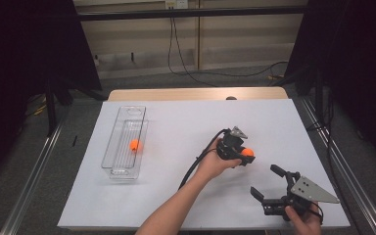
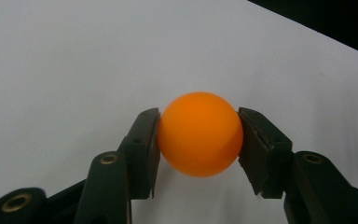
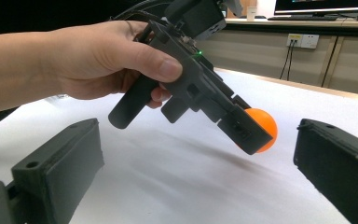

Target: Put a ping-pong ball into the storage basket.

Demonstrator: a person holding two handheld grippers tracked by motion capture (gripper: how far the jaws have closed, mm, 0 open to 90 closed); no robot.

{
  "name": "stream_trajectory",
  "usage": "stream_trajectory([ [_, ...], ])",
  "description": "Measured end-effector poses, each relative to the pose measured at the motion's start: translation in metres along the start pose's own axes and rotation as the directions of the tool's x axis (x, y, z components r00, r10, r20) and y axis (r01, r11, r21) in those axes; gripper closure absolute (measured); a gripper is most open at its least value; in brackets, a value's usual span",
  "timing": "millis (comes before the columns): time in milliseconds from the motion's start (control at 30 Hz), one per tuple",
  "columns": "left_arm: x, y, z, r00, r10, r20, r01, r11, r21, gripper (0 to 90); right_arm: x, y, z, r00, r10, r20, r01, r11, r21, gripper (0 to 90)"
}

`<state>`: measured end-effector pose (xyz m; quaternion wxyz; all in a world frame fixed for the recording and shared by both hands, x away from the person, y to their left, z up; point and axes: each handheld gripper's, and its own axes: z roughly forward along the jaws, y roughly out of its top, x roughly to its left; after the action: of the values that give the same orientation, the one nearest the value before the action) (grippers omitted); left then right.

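Two hand-held grippers, both black, angular, built from flat plastic-looking parts. Left gripper: pistol-style grip, boxy body, small green light glowing on its side in the right gripper view, thick black cable looping from its rear, small grey three-cornered plate on top. Jaws ending in flat rectangular pads with faint grooves; brass-coloured screw inserts at the link joints, small dark screw holes in the pad carriers. Right gripper: same black linkage, blocky jaws with a round hole in one, a larger grey three-cornered plate dotted with small holes. Forearms bare, no sleeves, no gloves.
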<state>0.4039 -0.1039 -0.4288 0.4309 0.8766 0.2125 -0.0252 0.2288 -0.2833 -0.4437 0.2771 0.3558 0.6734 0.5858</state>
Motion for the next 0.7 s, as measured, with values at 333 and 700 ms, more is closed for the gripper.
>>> stream_trajectory([
  [333,-0.002,-0.005,-0.009,0.9999,0.012,0.000,-0.012,0.9998,0.014,50.9,0.000,0.000,0.000,1.0000,0.002,-0.001,-0.002,1.000,-0.002,0.7],
  [700,-0.002,-0.012,-0.020,0.9999,-0.007,0.012,0.007,0.9999,0.009,51.0,0.000,0.000,0.000,1.0000,0.000,-0.001,0.000,1.000,-0.001,0.7],
])
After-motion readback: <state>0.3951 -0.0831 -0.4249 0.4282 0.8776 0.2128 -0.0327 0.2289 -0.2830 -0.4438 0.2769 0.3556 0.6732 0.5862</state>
